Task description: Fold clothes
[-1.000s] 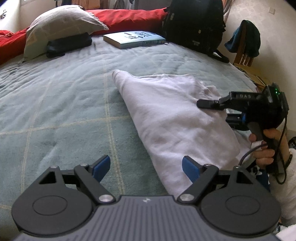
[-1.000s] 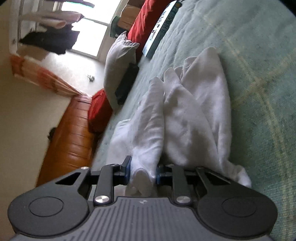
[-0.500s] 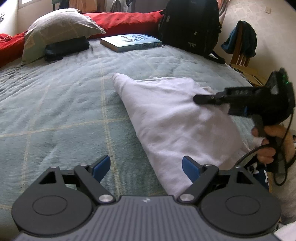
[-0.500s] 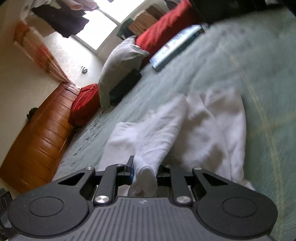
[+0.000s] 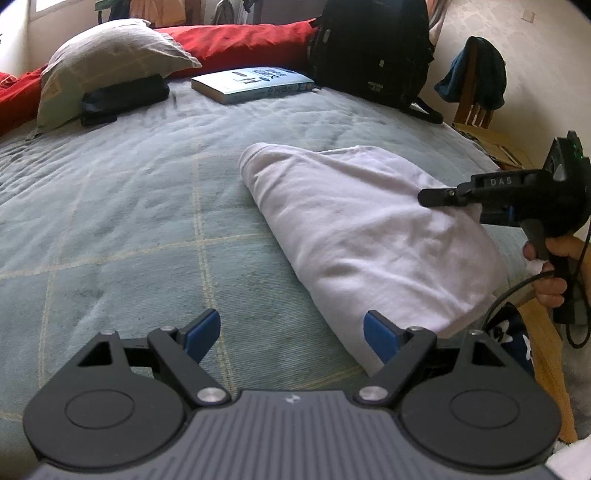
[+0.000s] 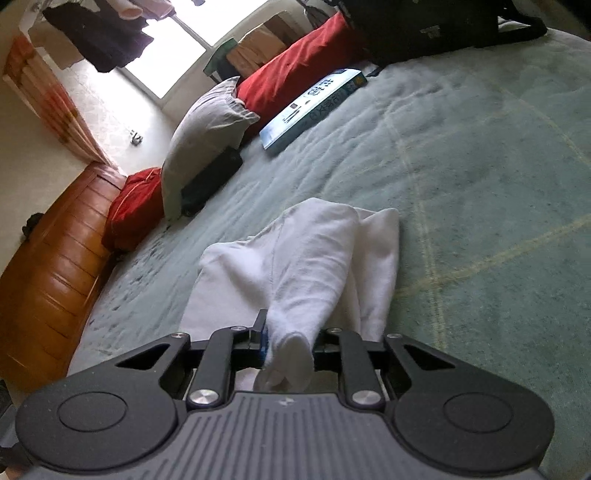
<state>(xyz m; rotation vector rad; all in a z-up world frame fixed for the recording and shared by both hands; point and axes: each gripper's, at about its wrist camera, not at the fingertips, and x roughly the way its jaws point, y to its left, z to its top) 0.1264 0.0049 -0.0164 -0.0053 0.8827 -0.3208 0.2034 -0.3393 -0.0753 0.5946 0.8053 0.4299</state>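
I have the right claw (image 6: 286,345) pinched on a bunched end of the white garment (image 5: 354,229) near the bed's (image 5: 129,221) right edge; left claw (image 5: 291,336) wide, empty. Mid-fold: next, carry that end across.

Soft white cotton garment (image 5: 369,236) on matt, nubbly green bedspread (image 5: 129,221); glossy wooden bed frame (image 6: 55,273).

Home bedroom: bed w/ green quilt (image 5: 129,221), pillow (image 5: 107,62), book (image 5: 255,83), backpack (image 5: 369,55), clothes hung by window (image 6: 96,33).
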